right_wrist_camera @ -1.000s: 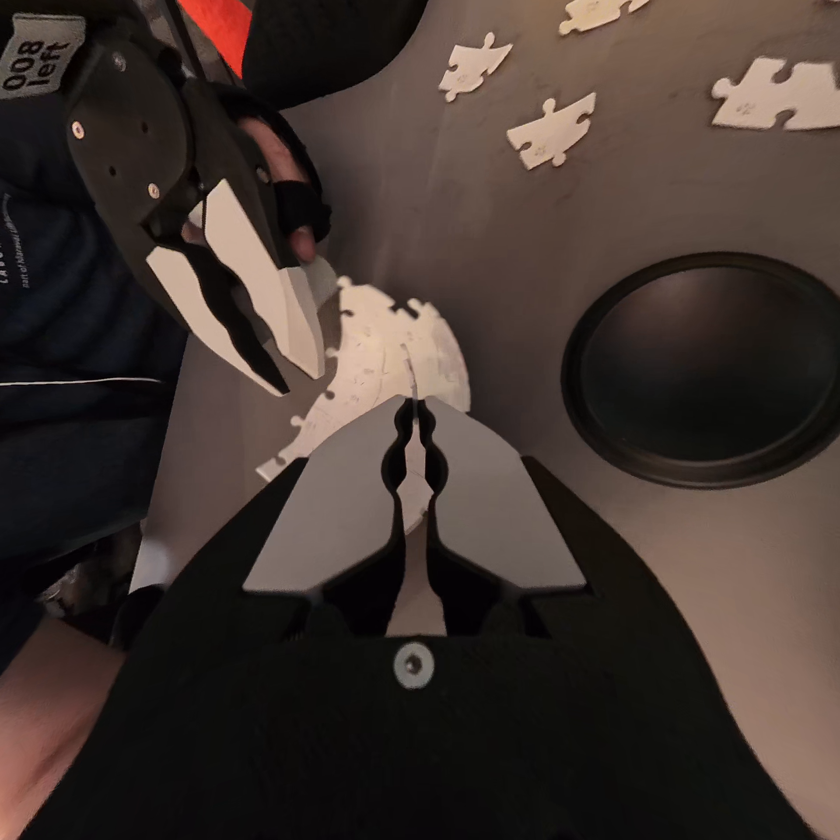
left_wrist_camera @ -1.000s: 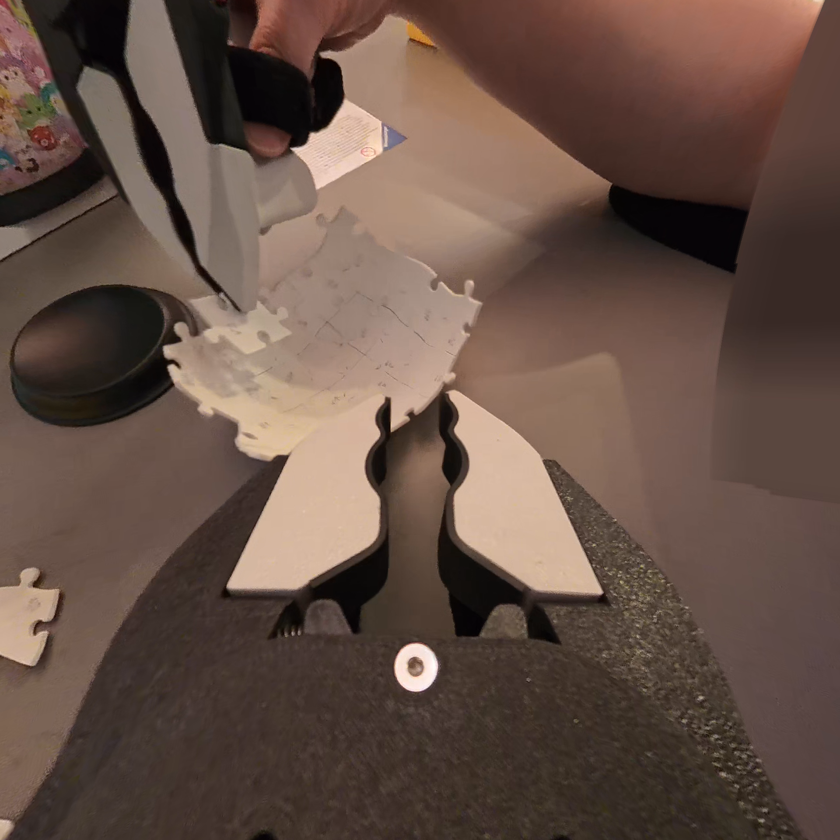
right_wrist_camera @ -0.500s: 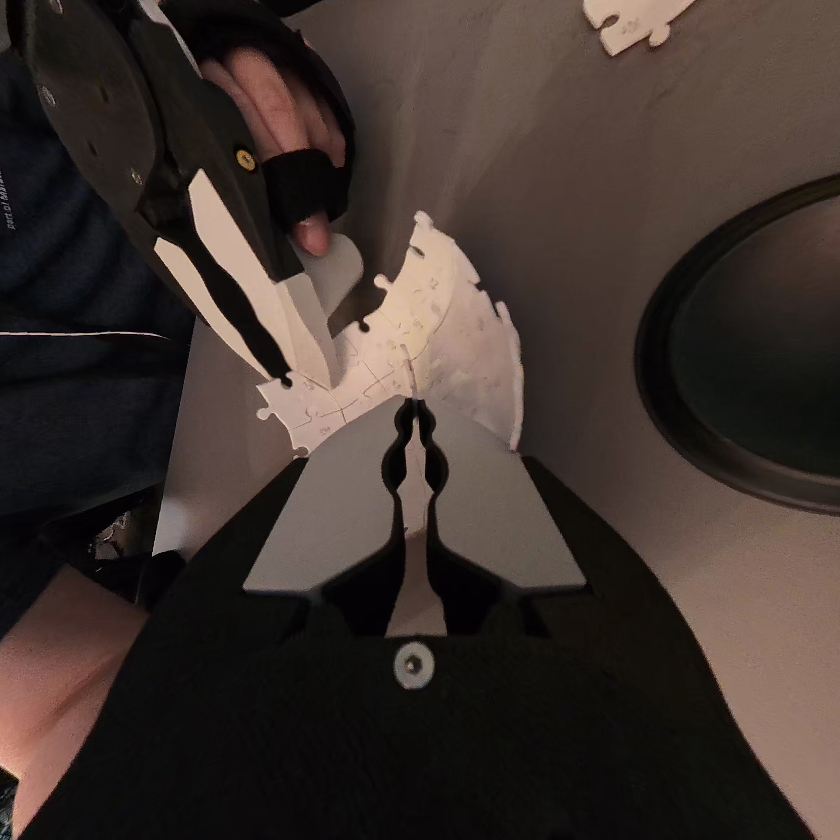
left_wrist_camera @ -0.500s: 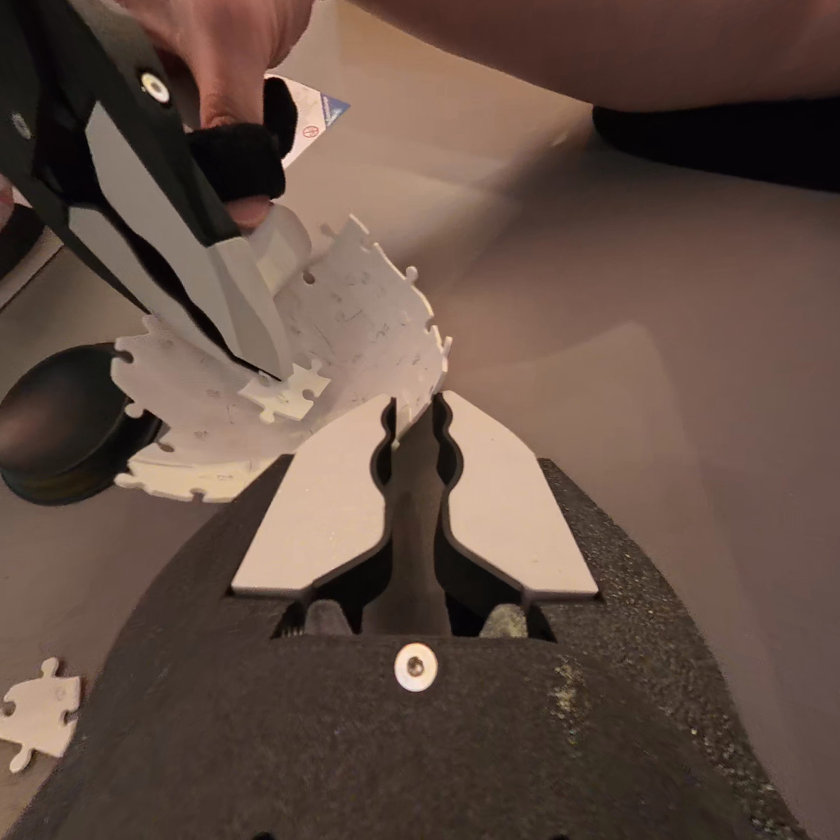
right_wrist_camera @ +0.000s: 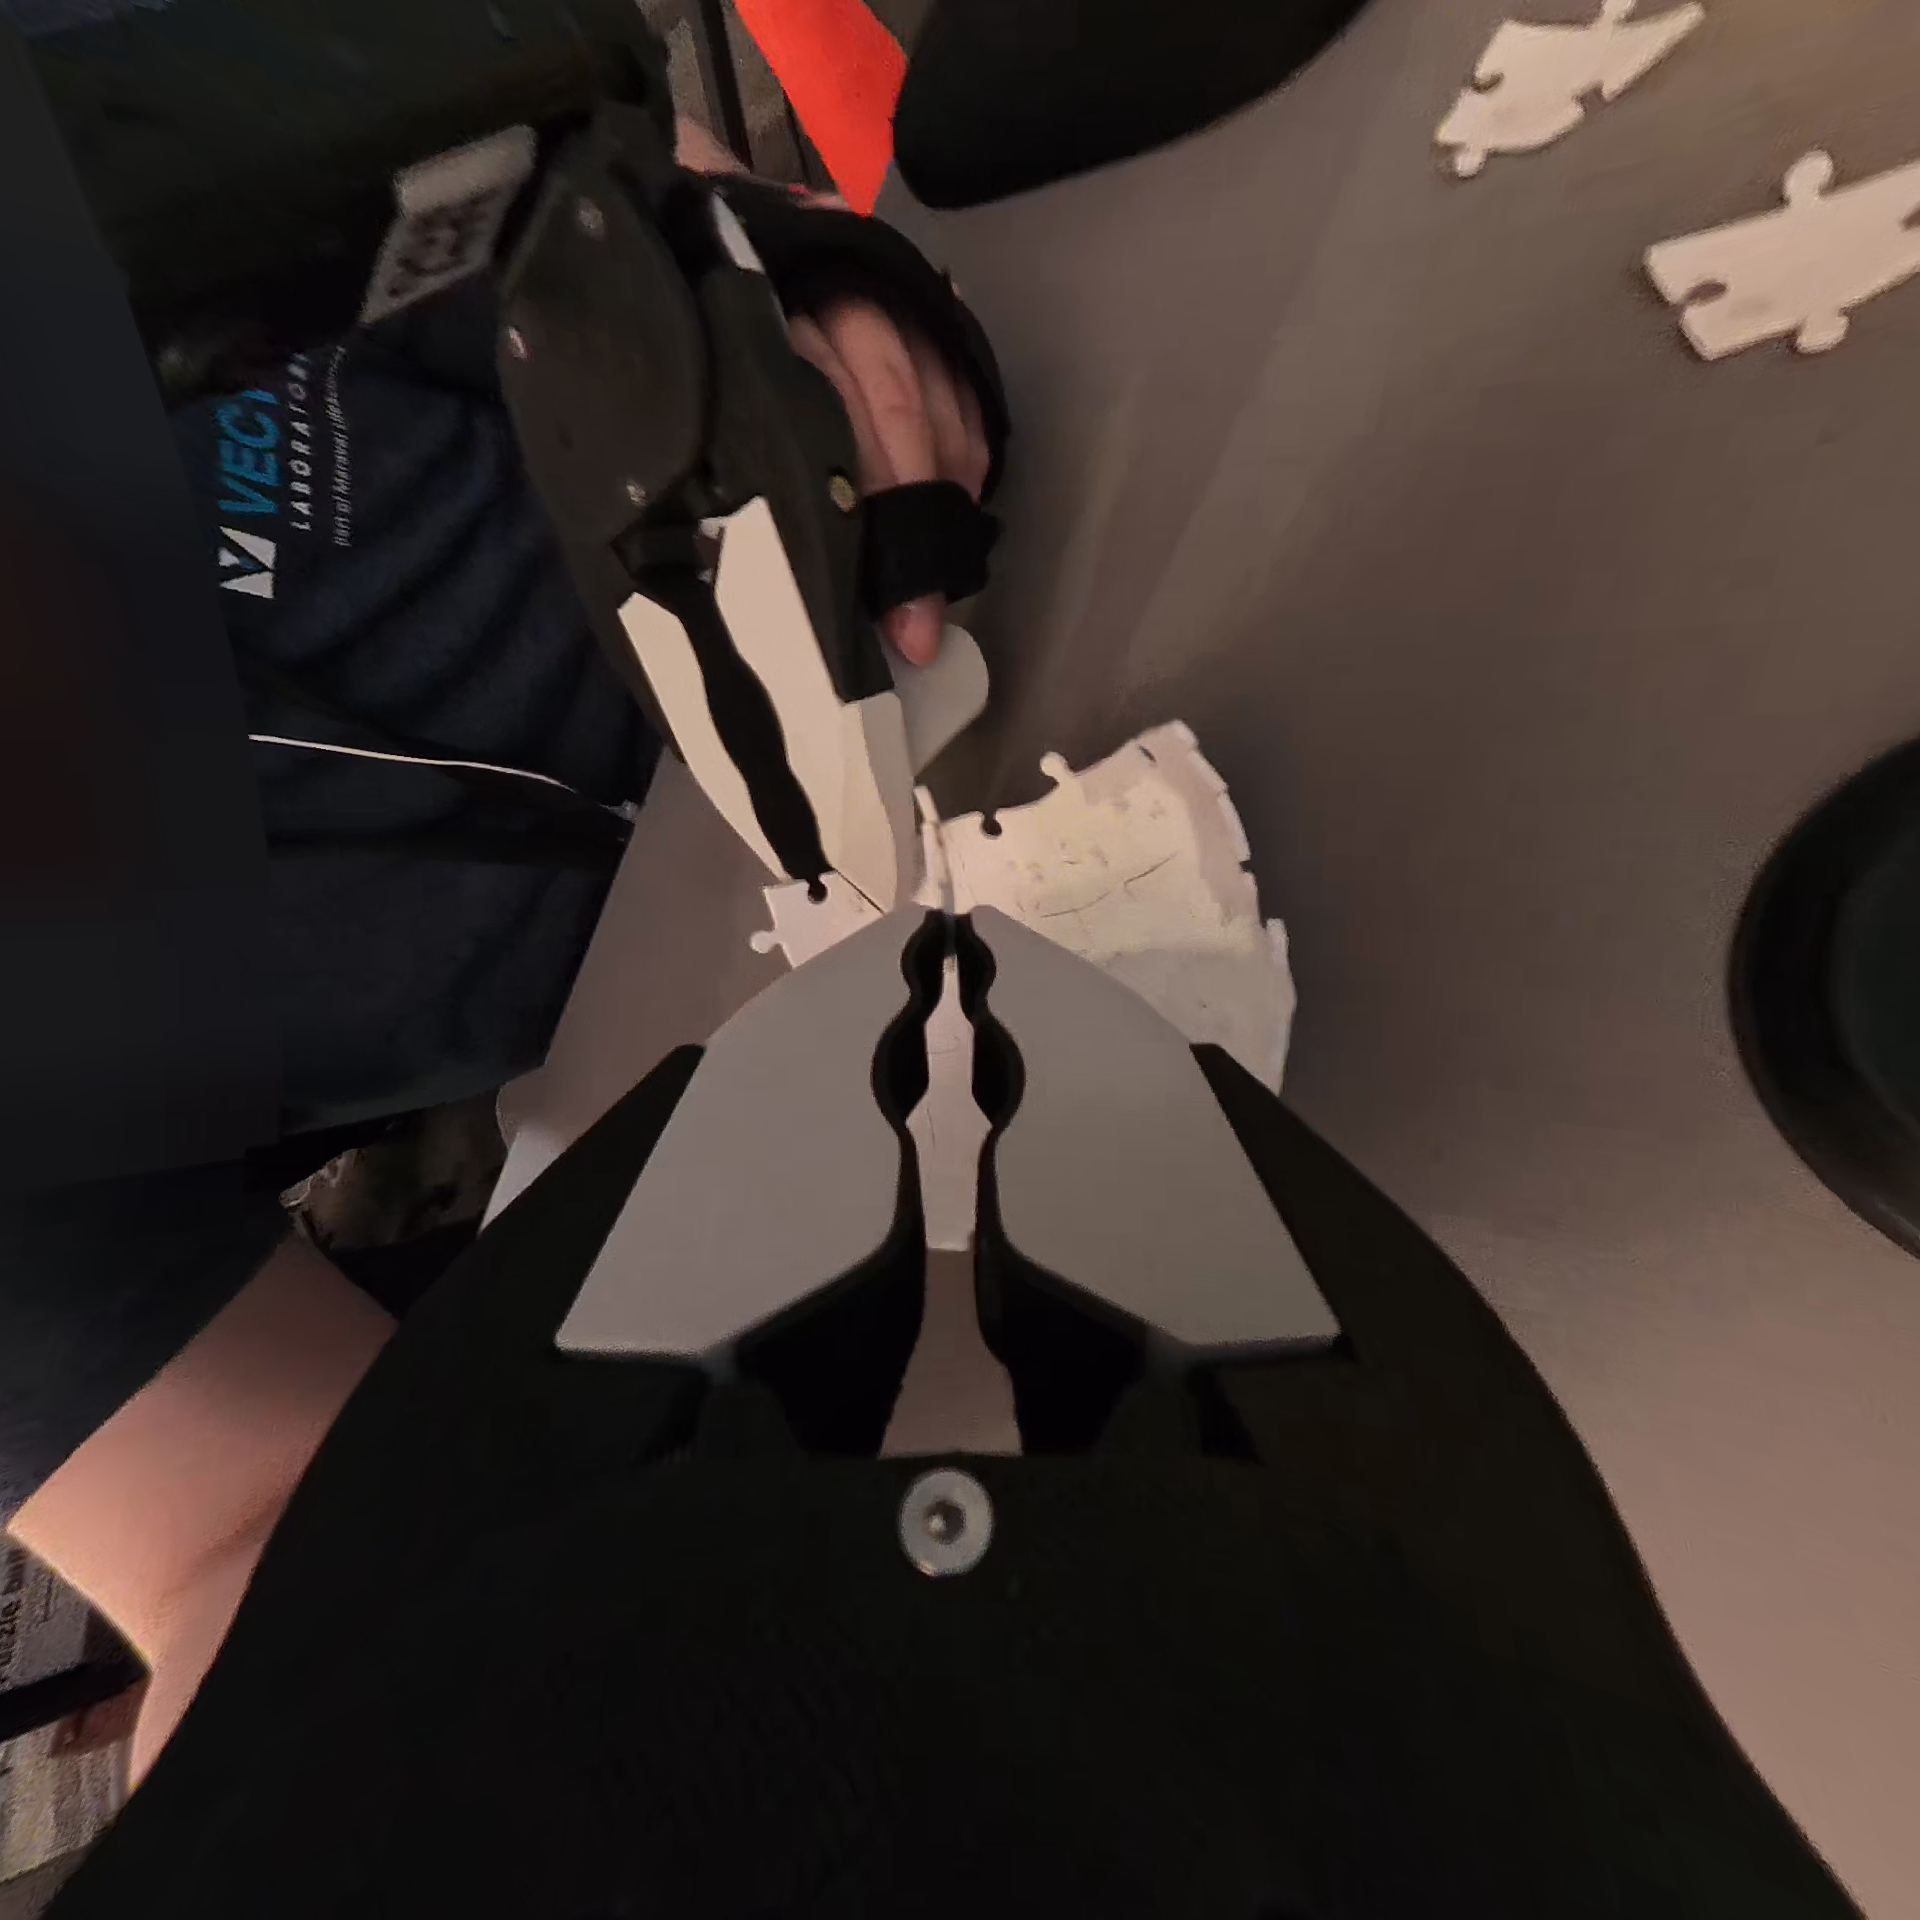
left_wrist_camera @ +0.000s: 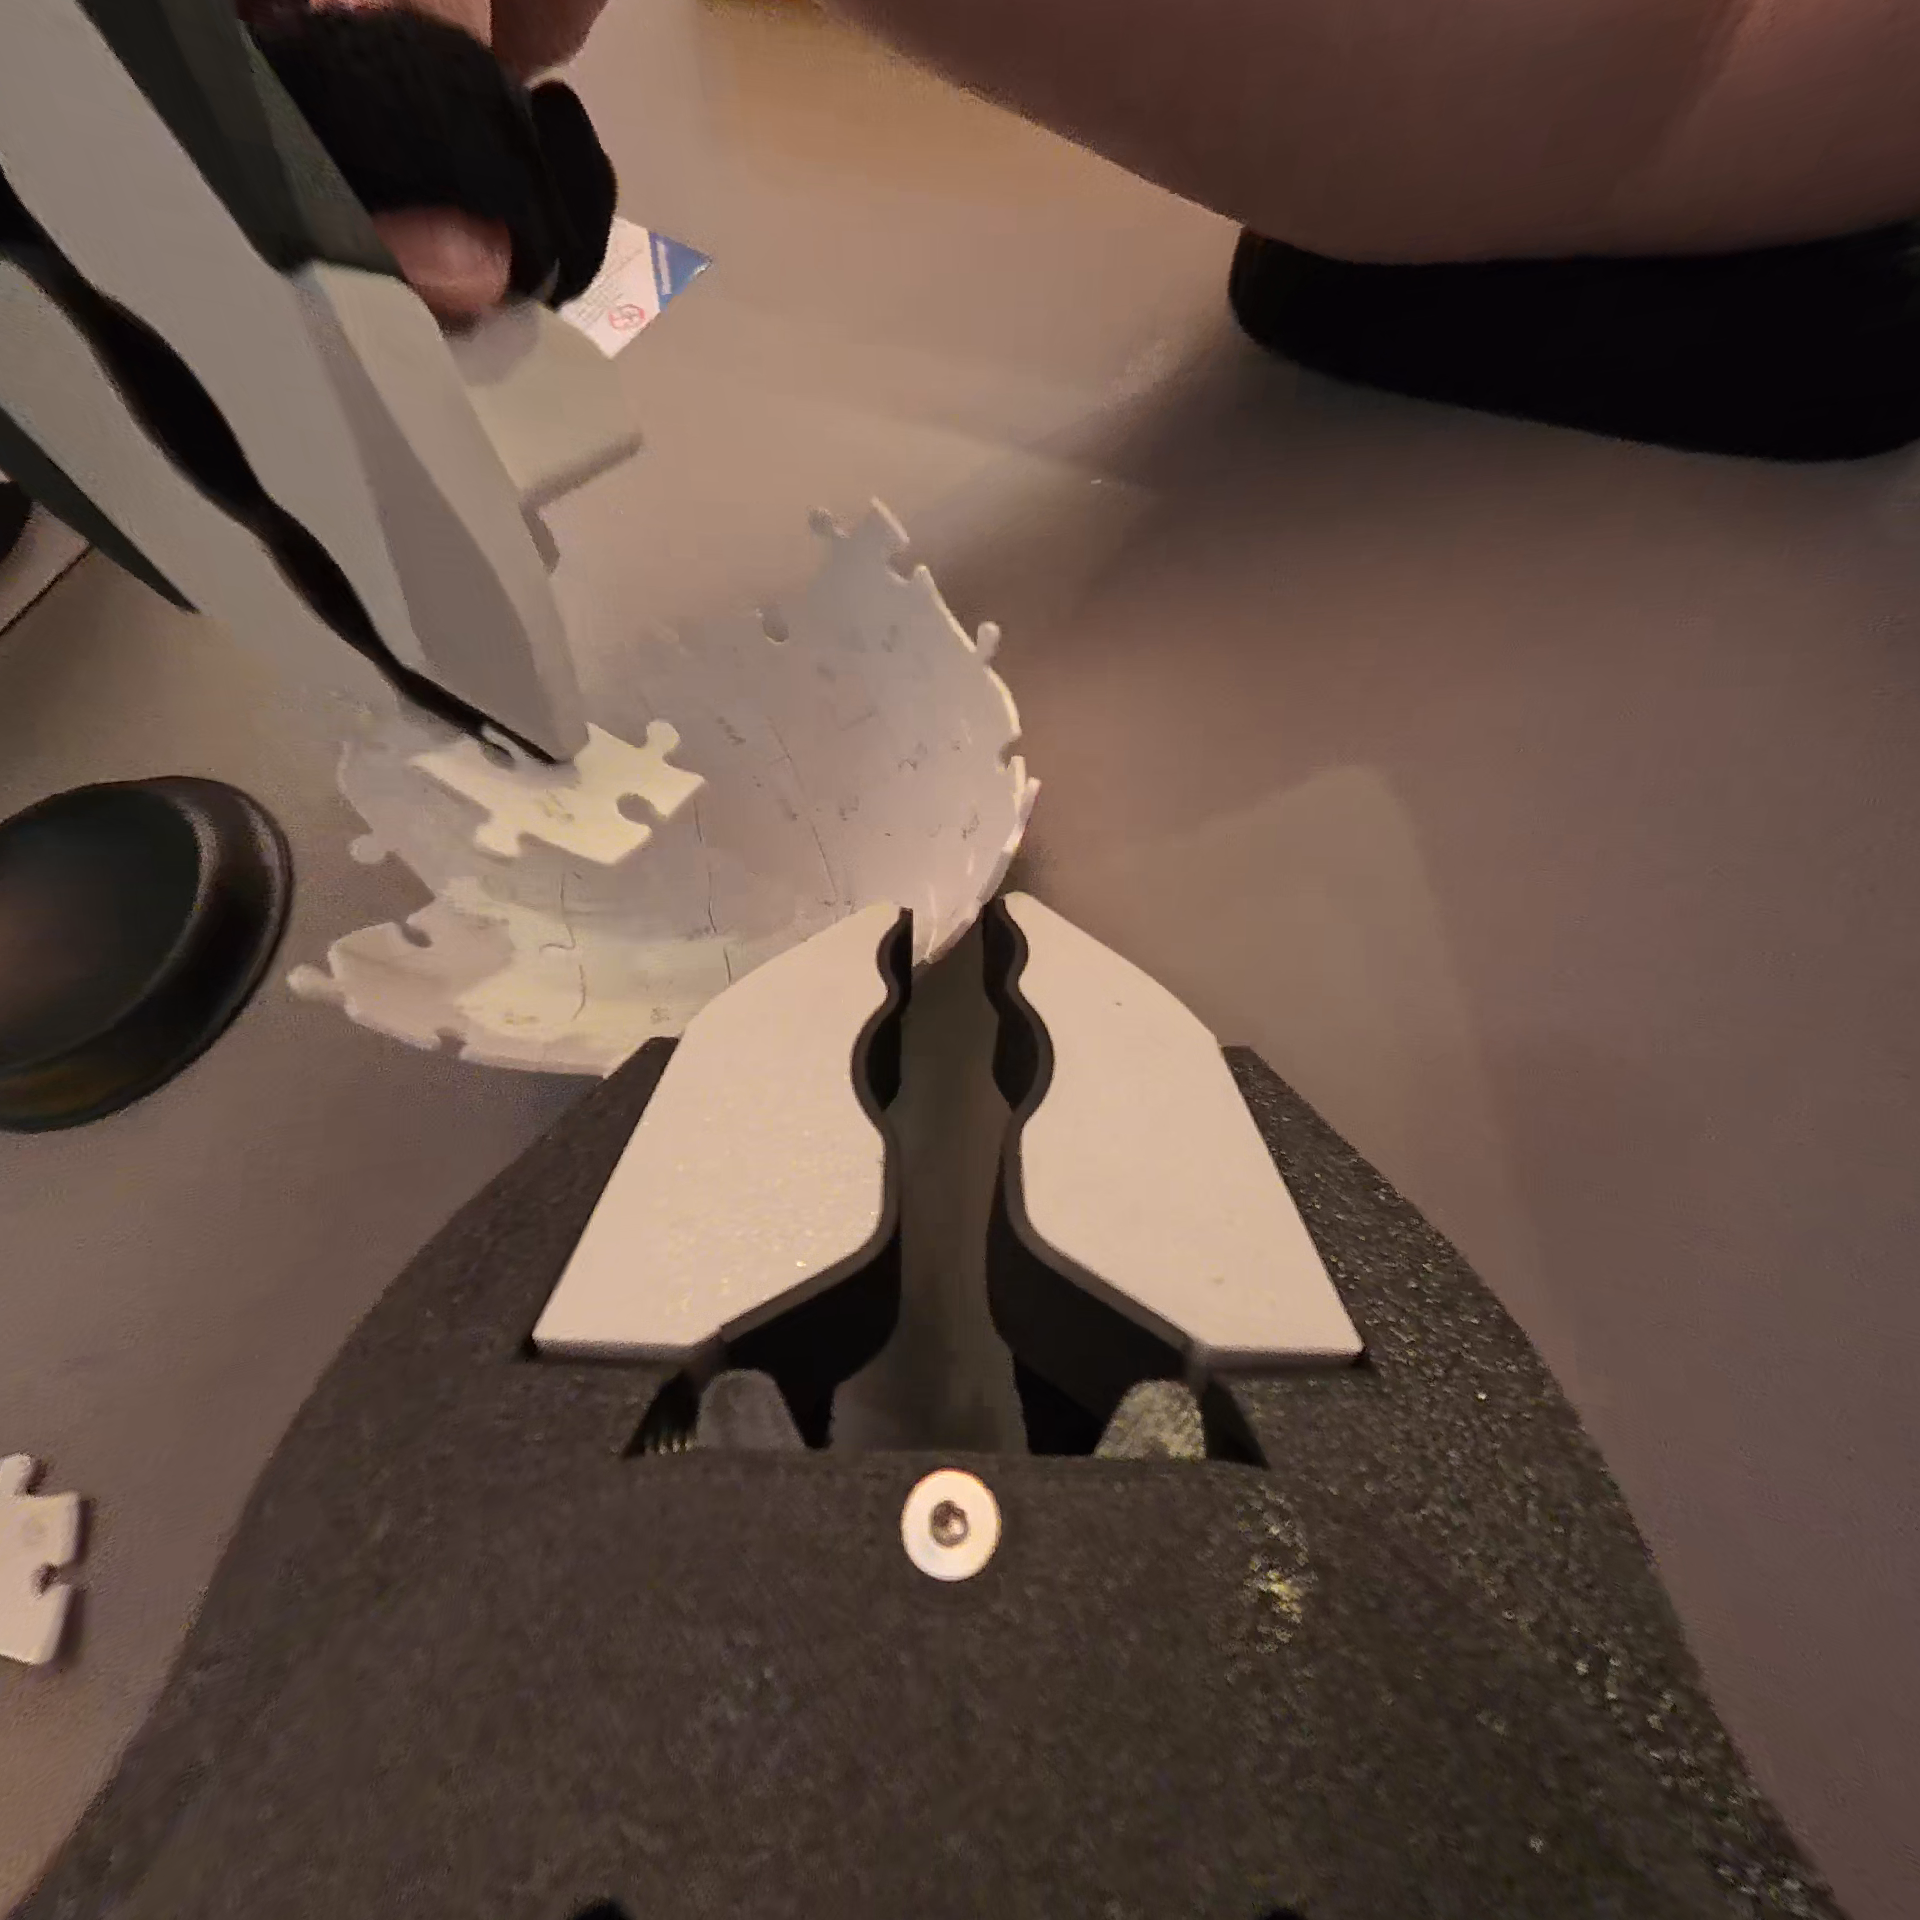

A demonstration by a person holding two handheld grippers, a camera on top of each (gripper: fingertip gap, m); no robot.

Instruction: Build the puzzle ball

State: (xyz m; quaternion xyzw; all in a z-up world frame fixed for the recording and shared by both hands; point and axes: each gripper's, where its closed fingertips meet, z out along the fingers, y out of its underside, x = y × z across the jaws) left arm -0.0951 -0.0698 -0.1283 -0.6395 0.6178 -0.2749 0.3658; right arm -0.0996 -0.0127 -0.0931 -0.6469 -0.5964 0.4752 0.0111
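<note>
A white curved shell of joined puzzle pieces (left_wrist_camera: pixel 831 769) lies hollow side up on the grey table. My left gripper (left_wrist_camera: pixel 945 920) is shut on the shell's near rim. My right gripper (left_wrist_camera: pixel 520 743) comes down from the upper left, shut on a loose white piece (left_wrist_camera: pixel 582 805), and holds it flat against the shell's inner left side. In the right wrist view, the piece (right_wrist_camera: pixel 940 1049) shows as a thin strip between my right gripper's (right_wrist_camera: pixel 951 920) fingers. The shell (right_wrist_camera: pixel 1122 883) lies just beyond, with the left gripper (right_wrist_camera: pixel 831 883) at its left edge.
A black round dish (left_wrist_camera: pixel 104 935) stands left of the shell and also shows in the right wrist view (right_wrist_camera: pixel 1849 987). Loose white pieces (right_wrist_camera: pixel 1787 270) lie farther off, one near me (left_wrist_camera: pixel 31 1548). A paper leaflet (left_wrist_camera: pixel 634 291) and a person's forearm (left_wrist_camera: pixel 1455 125) are behind. Some 7 centimetres of space lies between my two pairs of fingers. My right gripper's tips are some 12 centimetres from the black round dish (left_wrist_camera: pixel 104 935).
The shell was tipped up half a second ago and now sits lower and flatter. The right gripper has brought its piece down onto the shell's inner left side.
</note>
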